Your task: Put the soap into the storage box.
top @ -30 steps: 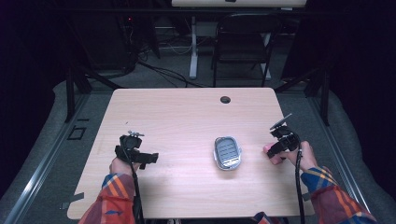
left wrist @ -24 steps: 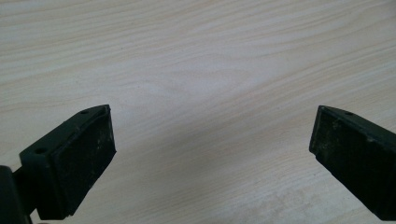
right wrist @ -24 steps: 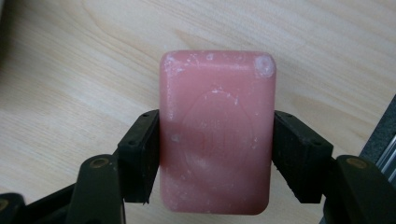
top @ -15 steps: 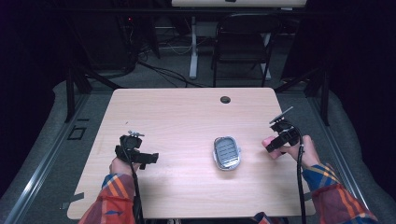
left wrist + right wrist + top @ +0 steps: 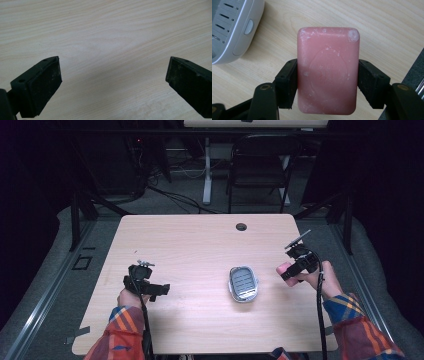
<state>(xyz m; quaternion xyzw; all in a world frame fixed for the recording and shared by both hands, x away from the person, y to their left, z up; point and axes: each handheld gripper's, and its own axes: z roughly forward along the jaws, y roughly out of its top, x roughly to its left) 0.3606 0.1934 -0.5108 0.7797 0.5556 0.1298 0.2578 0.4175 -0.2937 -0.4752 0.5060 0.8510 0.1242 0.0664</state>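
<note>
I have the right gripper [image 5: 327, 82] clamped on the pink soap [image 5: 327, 71], one pad on each long side, and the bar rides clear of the table [image 5: 190, 245] near its right edge, just right of the grey dish [image 5: 243, 283]. The step, as I read it, is carrying the bar over and setting it into that dish. To do it well I would keep the squeeze steady, since soap is slick and the pads hold only the lower half of the bar; travel level until the bar sits over the slotted tray, line its long side up with the dish's long side, lower until it rests, and only then release. The risk is the bar pivoting between the pads or catching the dish rim. The left gripper [image 5: 112, 82] is spread wide with nothing between its pads, parked over bare wood at the left. The right gripper view gives me the grip itself: pad contact, the chalky scuffs, the dish corner at upper left. The high view gives the layout instead, with soap [image 5: 283, 269], dish and both hands in relation.
</note>
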